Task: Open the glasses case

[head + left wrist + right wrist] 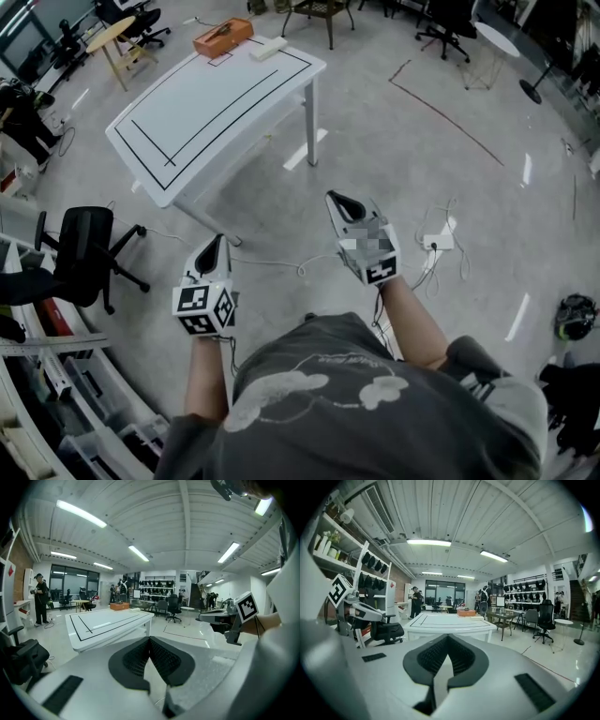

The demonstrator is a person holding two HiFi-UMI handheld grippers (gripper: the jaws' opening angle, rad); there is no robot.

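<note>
Closest to the head camera is the person's grey-shirted torso (347, 403), from which two bare forearms reach forward with bent elbows toward the white desk (216, 103). Each hand grips the tool behind its marker cube. Both tools slope slightly downward and aim at the desk. The left tongs (218, 246) hang over the floor short of the desk's near corner, while the right tongs (339, 201) are held a little farther forward and to the right of that corner, beside the desk's near leg. Neither reaches the desk. In the left gripper view the left tongs (149, 641) are clenched, their ribbed black pads meeting at the tip with nothing between them. The right gripper view shows the right tongs (447, 637) equally clenched and empty. At the desk's far end, well apart from both tools, lie an orange-brown box (223, 37) and, just beside it, a pale oblong piece (267, 47). They are too small from here to tell which of the two is the glasses case. A black office chair (84, 253) stands on the floor left of the desk's near end. A white power strip (436, 242) with loose cable lies on the floor to the desk's right.
</note>
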